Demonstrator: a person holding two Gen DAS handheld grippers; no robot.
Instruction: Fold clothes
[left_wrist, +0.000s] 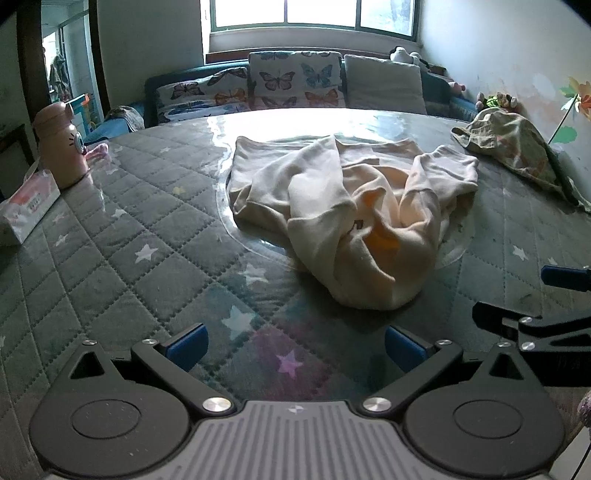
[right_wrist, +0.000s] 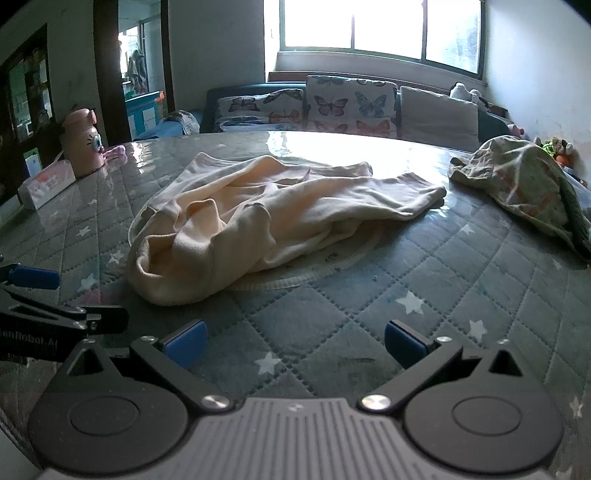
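Here, a rumpled cream knit garment (left_wrist: 343, 206) lies on quilted star-print cloth (left_wrist: 147, 258); both tools (left_wrist: 295, 349) (right_wrist: 295, 349) gape empty.

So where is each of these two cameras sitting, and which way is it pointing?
Left wrist view: sits on the left gripper, looking forward over its open blue-padded fingers at the crumpled cream garment on the quilted table; the right gripper pokes in at the right edge.
Right wrist view: sits on the right gripper, facing the same way; the left gripper shows at the left edge.
Both share the garment, the pink bottle, the tissue box, the patterned cloth, the butterfly cushions and the window.
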